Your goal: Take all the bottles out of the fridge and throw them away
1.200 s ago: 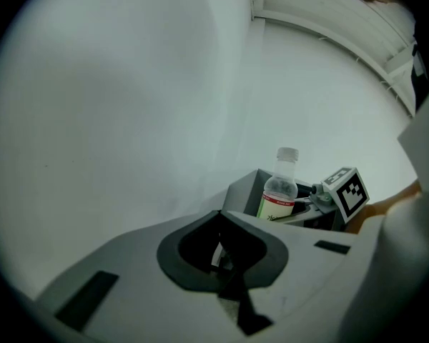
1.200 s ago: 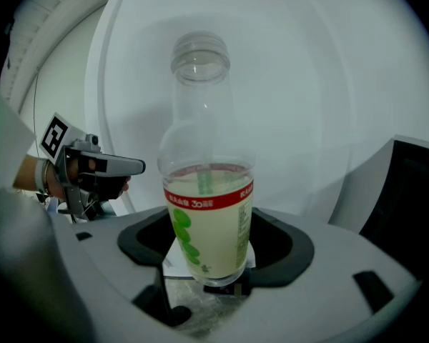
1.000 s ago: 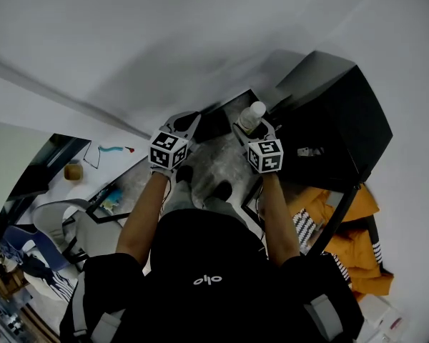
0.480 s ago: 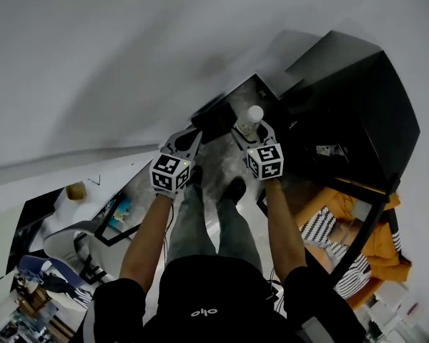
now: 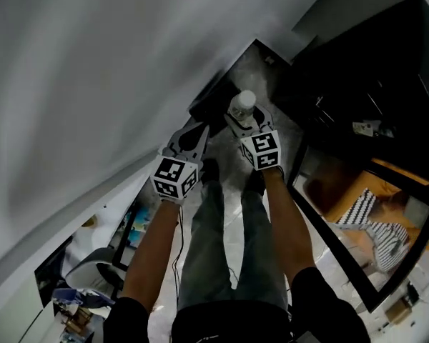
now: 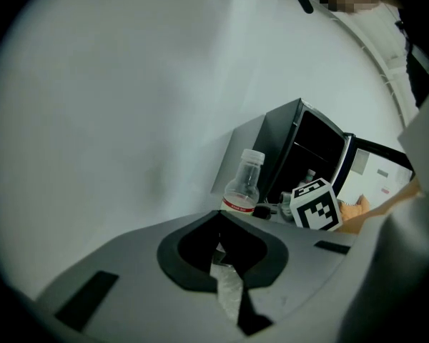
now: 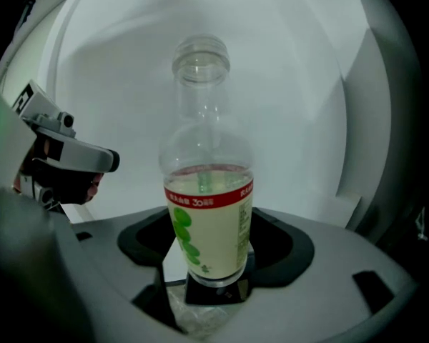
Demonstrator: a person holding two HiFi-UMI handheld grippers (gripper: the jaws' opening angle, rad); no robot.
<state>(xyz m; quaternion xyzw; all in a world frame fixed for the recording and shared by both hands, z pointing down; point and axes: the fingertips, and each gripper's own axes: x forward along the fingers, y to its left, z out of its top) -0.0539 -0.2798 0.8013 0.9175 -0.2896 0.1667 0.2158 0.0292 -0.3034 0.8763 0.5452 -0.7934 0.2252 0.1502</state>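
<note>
A clear uncapped bottle [image 7: 207, 213] with a red band and a pale green-dotted label stands upright in my right gripper [image 7: 211, 266], which is shut on its base. In the head view that bottle [image 5: 242, 107] sticks out ahead of the right gripper [image 5: 244, 122], low over the floor. My left gripper [image 5: 192, 133] hangs beside it to the left, jaws shut and empty. From the left gripper view, its closed jaws [image 6: 222, 224] point toward the white wall, with the bottle [image 6: 244, 184] and the right gripper's marker cube [image 6: 316, 204] just beyond. The black fridge [image 5: 372, 70] stands to the right.
A dark low object [image 5: 213, 104] sits at the foot of the white wall [image 5: 93, 70], just ahead of both grippers. The fridge's glass door [image 5: 357, 227] stands open at right, near orange and striped cloth [image 5: 379, 224]. The person's legs [image 5: 222, 227] stand on pale marbled floor.
Both grippers have sunk toward the floor, side by side, and the view has tipped further down. The right gripper has kept the bottle; the left has stayed shut.
</note>
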